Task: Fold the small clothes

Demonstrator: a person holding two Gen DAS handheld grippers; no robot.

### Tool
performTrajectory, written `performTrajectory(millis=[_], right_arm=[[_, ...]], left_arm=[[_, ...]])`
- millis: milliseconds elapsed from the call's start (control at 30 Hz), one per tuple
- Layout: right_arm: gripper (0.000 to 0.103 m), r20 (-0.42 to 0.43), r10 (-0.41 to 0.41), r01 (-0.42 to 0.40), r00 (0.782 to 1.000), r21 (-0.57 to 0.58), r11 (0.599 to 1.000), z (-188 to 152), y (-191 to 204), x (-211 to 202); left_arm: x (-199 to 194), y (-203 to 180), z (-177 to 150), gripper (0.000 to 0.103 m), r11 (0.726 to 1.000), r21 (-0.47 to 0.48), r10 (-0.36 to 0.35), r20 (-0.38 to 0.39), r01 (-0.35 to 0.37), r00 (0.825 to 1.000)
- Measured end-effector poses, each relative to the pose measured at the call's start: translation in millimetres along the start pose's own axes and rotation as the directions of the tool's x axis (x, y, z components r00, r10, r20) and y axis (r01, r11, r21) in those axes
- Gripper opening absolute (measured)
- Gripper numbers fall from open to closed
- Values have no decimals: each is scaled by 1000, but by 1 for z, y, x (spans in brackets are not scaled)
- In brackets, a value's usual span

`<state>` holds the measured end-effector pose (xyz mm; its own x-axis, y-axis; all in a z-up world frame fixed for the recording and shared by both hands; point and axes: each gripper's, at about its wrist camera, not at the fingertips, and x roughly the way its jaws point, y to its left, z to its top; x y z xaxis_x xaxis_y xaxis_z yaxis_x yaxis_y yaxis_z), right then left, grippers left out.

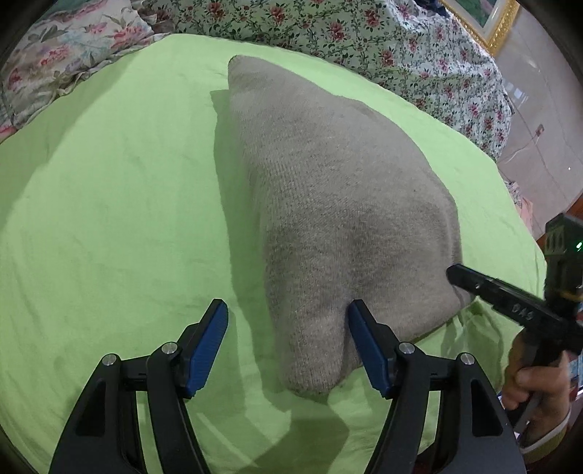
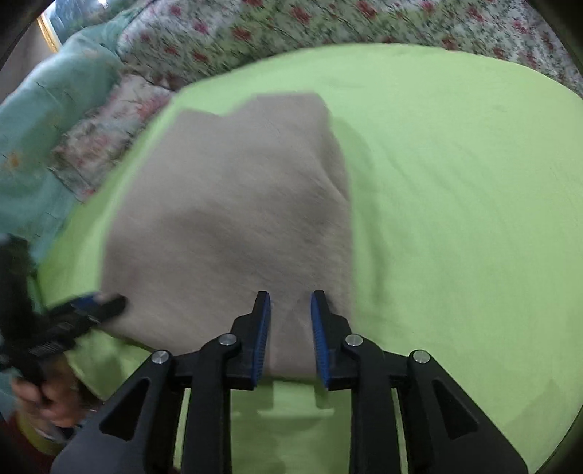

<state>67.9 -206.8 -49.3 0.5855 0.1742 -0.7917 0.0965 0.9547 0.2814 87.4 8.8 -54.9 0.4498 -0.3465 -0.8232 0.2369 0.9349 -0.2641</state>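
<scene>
- The green sheet (image 1: 109, 218) fills both views, with the floral quilt (image 1: 328, 25) bunched along the top edge.
- The grey knit (image 1: 328, 189) lies folded on the sheet, centre of the left view and centre-left of the right view (image 2: 226, 218); I judge one fold is just laid and being let go.
- The left tongs (image 1: 288, 317) stand wide apart at bottom centre, the near corner of the knit between the blue pads but unpressed: released.
- The right tongs (image 2: 290, 302) stand a little apart over the knit's near edge, cloth between, not visibly pinched: released, I think.
- Next, I expect both to regrip edges for another fold.
- Only the left view is sharp, showing the knit's weave and a framed picture (image 1: 484, 18) upper right; only the right shows the teal cloth (image 2: 47, 120) at left.
</scene>
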Motion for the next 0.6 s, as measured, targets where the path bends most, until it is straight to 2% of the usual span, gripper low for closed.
performTrajectory(millis=[100, 333, 600], right_arm=[[24, 20, 33, -34, 999, 47, 998, 0, -7, -4], [26, 63, 40, -44, 997, 50, 998, -6, 5, -36], [37, 89, 53, -58, 995, 54, 997, -27, 15, -58]], left_arm=[[-4, -3, -2, 70, 1000, 14, 15, 5, -15, 1000], [-26, -2, -14, 69, 999, 28, 39, 27, -40, 999], [-44, 0, -28, 69, 993, 69, 91, 43, -93, 995]])
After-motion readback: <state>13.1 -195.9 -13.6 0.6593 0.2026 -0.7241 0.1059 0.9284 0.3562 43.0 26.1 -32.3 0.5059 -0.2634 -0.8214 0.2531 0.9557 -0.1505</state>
